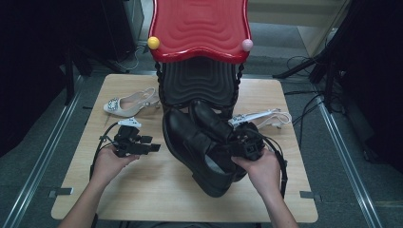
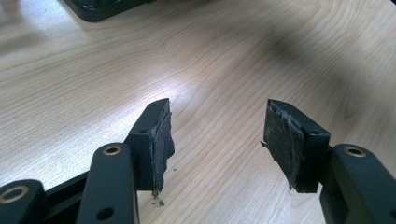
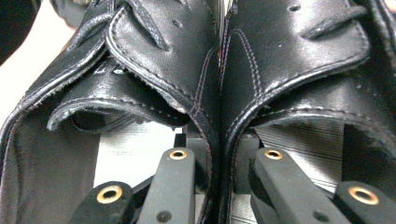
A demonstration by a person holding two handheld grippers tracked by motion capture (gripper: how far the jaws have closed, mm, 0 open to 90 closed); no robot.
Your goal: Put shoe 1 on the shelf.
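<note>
We have the right gripper (image 1: 240, 145) clamped on the inner walls of both black shoes (image 1: 199, 142) at table centre; left gripper (image 1: 142, 147) released. Next: lift toward the far rack (image 1: 199, 83).

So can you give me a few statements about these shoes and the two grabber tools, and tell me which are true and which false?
1. The right gripper pinches the two black shoes together by their inner sides. True.
2. The left gripper holds a white shoe. False: its jaws stand open over bare table.
3. A white shoe lies left of the rack. True.
4. The rack's top shelf is blue. False: it is red.
</note>
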